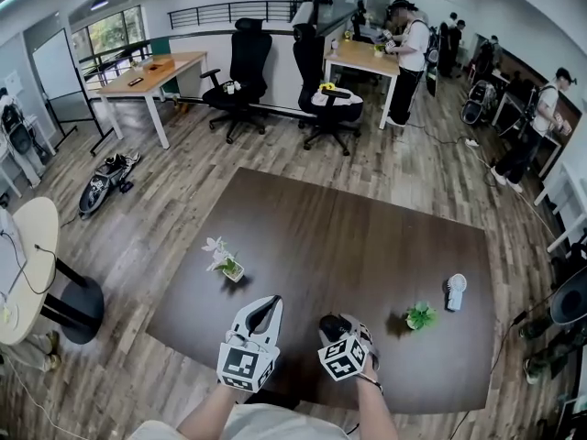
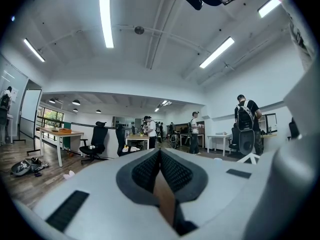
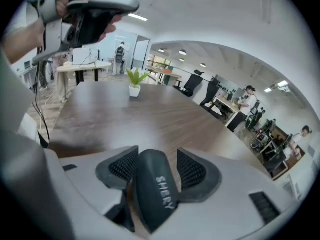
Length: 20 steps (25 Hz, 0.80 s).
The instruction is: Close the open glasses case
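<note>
The glasses case (image 3: 155, 194) lies between the wide-apart right tongs (image 3: 156, 159) and its lid looks down, so closing seems done. The left tongs (image 2: 160, 156) are pressed together, empty.

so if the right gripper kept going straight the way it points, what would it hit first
Probably the dark glasses case, which sits between its open jaws; past that, the wooden table.
</note>
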Motion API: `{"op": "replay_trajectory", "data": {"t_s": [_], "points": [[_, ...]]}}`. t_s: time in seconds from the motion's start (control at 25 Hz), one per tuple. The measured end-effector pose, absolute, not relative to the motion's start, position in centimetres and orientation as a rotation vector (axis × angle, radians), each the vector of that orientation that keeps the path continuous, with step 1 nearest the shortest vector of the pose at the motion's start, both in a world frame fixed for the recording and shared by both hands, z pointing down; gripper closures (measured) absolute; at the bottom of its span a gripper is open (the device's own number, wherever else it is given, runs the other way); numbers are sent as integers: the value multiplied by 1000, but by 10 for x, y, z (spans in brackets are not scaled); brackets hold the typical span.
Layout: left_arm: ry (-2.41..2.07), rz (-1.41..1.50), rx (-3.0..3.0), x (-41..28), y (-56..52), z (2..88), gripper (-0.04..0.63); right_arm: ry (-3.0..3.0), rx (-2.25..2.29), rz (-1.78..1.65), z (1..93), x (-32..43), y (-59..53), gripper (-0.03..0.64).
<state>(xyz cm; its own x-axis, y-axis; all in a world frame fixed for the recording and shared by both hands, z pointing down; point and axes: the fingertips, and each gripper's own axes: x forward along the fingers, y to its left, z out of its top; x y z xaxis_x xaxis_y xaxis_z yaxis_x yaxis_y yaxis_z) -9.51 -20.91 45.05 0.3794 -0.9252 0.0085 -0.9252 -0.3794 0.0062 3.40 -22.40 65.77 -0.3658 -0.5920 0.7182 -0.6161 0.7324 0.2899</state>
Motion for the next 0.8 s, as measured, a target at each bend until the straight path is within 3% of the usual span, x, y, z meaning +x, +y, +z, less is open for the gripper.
{"op": "replay_trajectory", "data": {"t_s": [0.44, 0.8], "points": [[-1744, 10, 2610, -98, -200, 447, 594, -2392, 1466, 183, 523, 91, -212, 384], [-1758, -9, 2647, -99, -173, 431, 593, -2403, 1924, -16, 425, 171, -148, 393]]}}
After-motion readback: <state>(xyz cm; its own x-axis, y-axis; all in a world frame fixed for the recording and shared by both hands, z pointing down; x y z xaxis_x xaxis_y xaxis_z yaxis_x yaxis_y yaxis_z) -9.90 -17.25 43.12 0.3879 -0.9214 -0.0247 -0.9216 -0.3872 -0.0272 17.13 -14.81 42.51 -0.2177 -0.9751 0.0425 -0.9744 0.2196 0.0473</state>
